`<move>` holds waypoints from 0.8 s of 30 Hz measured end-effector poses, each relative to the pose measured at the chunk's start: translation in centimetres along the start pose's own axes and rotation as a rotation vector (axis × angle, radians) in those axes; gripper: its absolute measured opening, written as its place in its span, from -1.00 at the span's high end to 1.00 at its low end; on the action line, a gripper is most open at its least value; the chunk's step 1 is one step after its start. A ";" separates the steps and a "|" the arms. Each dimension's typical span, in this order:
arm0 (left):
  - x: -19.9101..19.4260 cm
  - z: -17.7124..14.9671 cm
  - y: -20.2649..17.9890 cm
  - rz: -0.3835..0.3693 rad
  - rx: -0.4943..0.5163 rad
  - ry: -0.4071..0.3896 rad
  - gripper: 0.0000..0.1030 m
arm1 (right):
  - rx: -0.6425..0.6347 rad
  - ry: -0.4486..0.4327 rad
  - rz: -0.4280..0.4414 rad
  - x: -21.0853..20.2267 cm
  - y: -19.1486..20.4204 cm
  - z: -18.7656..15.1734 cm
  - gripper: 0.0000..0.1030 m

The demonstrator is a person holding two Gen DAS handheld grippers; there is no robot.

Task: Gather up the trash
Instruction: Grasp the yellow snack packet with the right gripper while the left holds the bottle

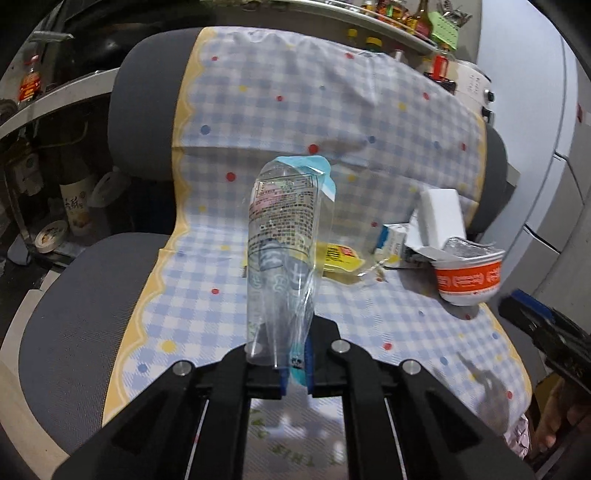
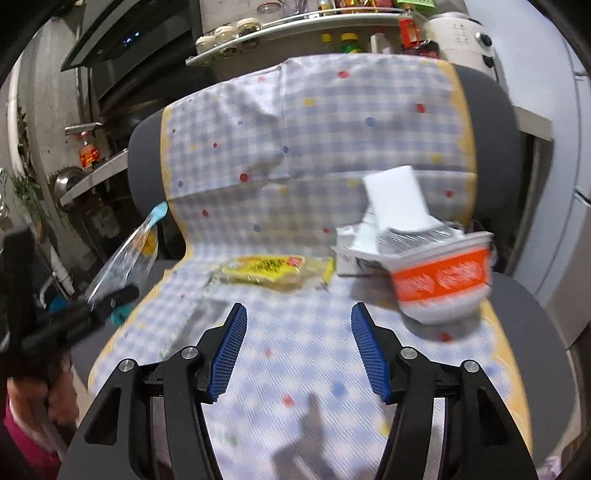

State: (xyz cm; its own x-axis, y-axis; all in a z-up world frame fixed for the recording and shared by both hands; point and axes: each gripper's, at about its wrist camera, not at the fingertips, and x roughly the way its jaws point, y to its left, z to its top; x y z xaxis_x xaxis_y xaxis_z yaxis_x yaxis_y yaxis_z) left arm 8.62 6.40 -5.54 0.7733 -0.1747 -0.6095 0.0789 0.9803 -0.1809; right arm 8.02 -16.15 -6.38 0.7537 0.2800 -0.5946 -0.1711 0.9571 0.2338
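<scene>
My left gripper point(image 1: 295, 363) is shut on a clear plastic wrapper point(image 1: 284, 240) with printed text and a light blue top, held upright above the chair seat. It also shows at the left of the right wrist view point(image 2: 125, 258). My right gripper point(image 2: 299, 343) is open and empty above the seat's front. On the seat lie a yellow snack packet point(image 2: 273, 271), an orange and white instant noodle cup point(image 2: 443, 284) tipped on its side, and a white carton point(image 2: 399, 206) behind it.
The trash lies on a grey office chair point(image 1: 70, 317) covered by a blue checked cloth point(image 2: 332, 129). Kitchen shelves with bottles and jars point(image 2: 229, 35) stand behind. A white cabinet point(image 1: 554, 184) is at the right.
</scene>
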 end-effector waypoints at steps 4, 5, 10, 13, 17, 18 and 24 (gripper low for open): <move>1.4 0.2 1.5 0.025 -0.022 0.006 0.92 | 0.040 0.020 -0.007 4.4 1.1 1.2 0.26; 1.9 0.3 1.9 0.039 -0.021 0.007 0.92 | 0.044 0.034 0.005 5.4 1.4 1.3 0.26; 4.0 0.9 4.0 0.048 -0.062 0.027 0.92 | 0.054 0.121 0.050 10.8 3.4 1.9 0.20; 5.1 1.3 5.0 0.040 -0.081 0.034 0.92 | 0.145 0.168 0.039 13.3 3.2 2.0 -0.04; 6.6 1.5 5.2 0.021 -0.063 0.048 0.92 | 0.256 0.246 0.064 15.9 2.5 1.1 -0.09; 6.8 1.5 5.2 0.017 -0.062 0.051 0.92 | 0.281 0.259 0.081 16.5 2.4 0.9 -0.09; 7.9 1.7 5.8 0.000 -0.074 0.060 0.92 | 0.427 0.266 0.122 20.0 1.4 1.2 -0.20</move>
State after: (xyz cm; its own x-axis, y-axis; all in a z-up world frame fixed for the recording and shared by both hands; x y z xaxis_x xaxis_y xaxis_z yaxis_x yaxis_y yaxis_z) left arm 16.27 10.86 -10.05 0.7339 -0.1824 -0.6543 0.0309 0.9713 -0.2360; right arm 23.67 -9.32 -17.06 0.5478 0.4500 -0.7053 0.0687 0.8160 0.5740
